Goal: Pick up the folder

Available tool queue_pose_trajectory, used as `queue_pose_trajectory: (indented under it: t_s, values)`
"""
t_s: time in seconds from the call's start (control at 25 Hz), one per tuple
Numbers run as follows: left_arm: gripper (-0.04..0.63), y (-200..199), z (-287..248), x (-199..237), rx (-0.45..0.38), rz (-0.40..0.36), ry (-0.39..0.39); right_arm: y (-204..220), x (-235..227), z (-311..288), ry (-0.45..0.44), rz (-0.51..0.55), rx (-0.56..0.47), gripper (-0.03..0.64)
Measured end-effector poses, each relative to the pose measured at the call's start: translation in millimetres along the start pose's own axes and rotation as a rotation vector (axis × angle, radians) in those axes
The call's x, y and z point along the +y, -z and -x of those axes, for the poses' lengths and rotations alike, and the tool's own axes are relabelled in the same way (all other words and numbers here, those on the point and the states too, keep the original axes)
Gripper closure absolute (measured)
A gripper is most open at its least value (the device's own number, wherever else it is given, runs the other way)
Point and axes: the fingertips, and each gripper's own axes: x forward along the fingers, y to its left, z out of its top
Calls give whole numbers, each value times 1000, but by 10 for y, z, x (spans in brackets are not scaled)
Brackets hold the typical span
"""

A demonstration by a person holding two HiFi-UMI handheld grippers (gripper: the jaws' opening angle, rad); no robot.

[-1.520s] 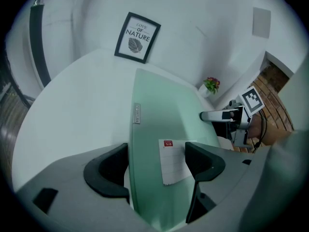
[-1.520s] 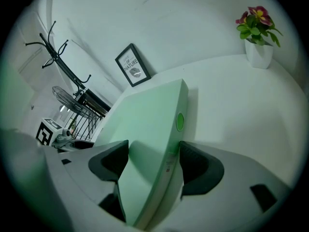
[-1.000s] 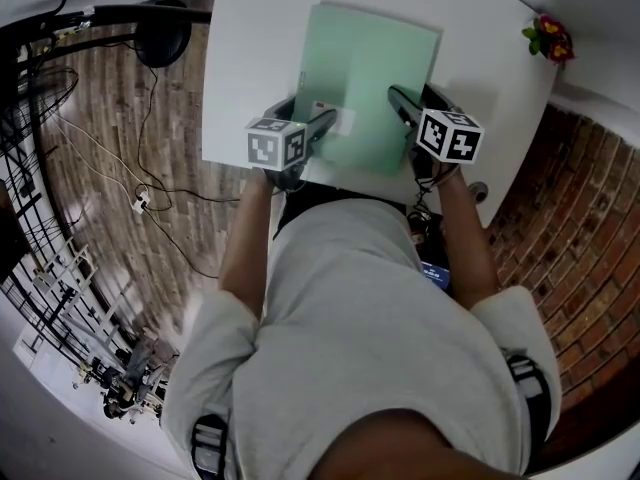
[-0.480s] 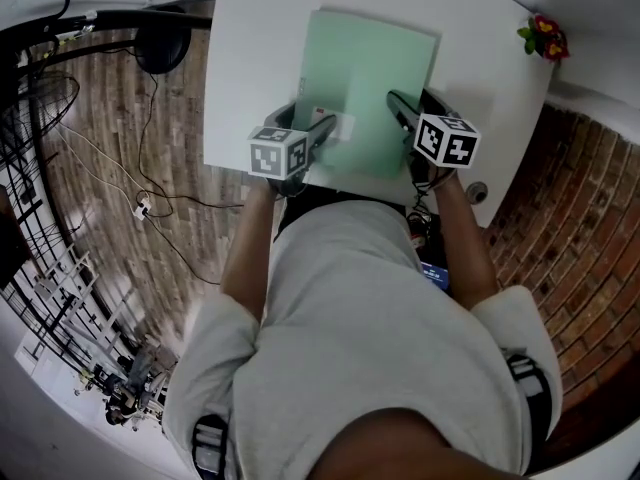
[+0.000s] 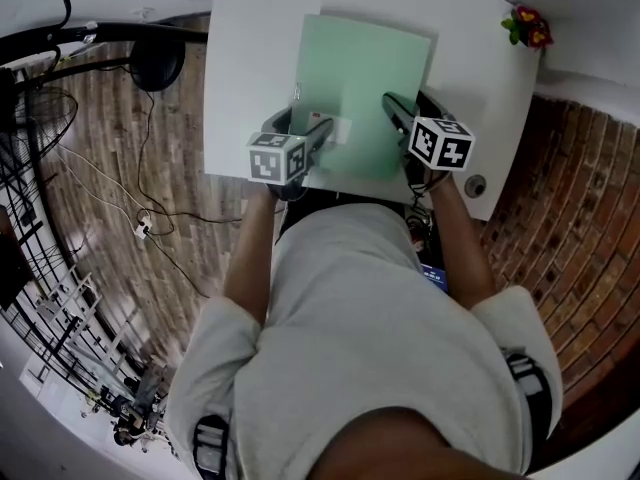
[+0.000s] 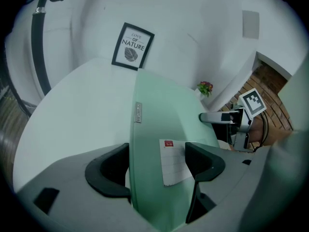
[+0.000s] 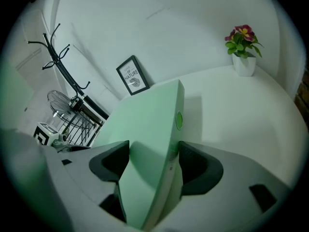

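Note:
A pale green folder (image 5: 365,78) lies over the near middle of the white table (image 5: 250,48), with a white label near its left corner. My left gripper (image 5: 308,123) is shut on the folder's near left part; in the left gripper view the folder (image 6: 159,120) runs between the jaws of that gripper (image 6: 157,153), one pad on the label. My right gripper (image 5: 410,108) is shut on the near right edge. In the right gripper view the folder (image 7: 149,124) fills the gap of the right gripper (image 7: 152,151) and casts a shadow on the table.
A small potted flower (image 5: 525,26) stands at the table's far right corner. A framed print (image 6: 133,46) leans against the wall at the back. A coat rack (image 7: 63,66) and a fan (image 5: 30,98) stand left, over a wooden floor with cables. A brick wall (image 5: 580,218) is right.
Both grippers keep their hold on the folder. Grippers and folder have shifted slightly left in the head view, along with the whole scene.

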Motion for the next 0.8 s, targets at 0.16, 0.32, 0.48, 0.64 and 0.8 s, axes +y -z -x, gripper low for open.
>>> queue_pose_trajectory:
  t_s: [0.16, 0.32, 0.48, 0.64, 0.8]
  values:
    - [232, -33, 67, -48, -18, -11, 19, -30, 42, 108, 22, -1, -28, 298]
    - [232, -56, 129, -88, -32, -31, 30, -55, 90, 208, 41, 4, -55, 298]
    - [232, -62, 212, -121, -46, -48, 41, -64, 159, 300, 56, 9, -79, 298]
    - [232, -91, 282, -140, -60, -72, 50, -87, 226, 387, 76, 17, -105, 298]
    - [232, -66, 336, -178, -63, -89, 64, -54, 266, 476, 90, 17, -122, 298]
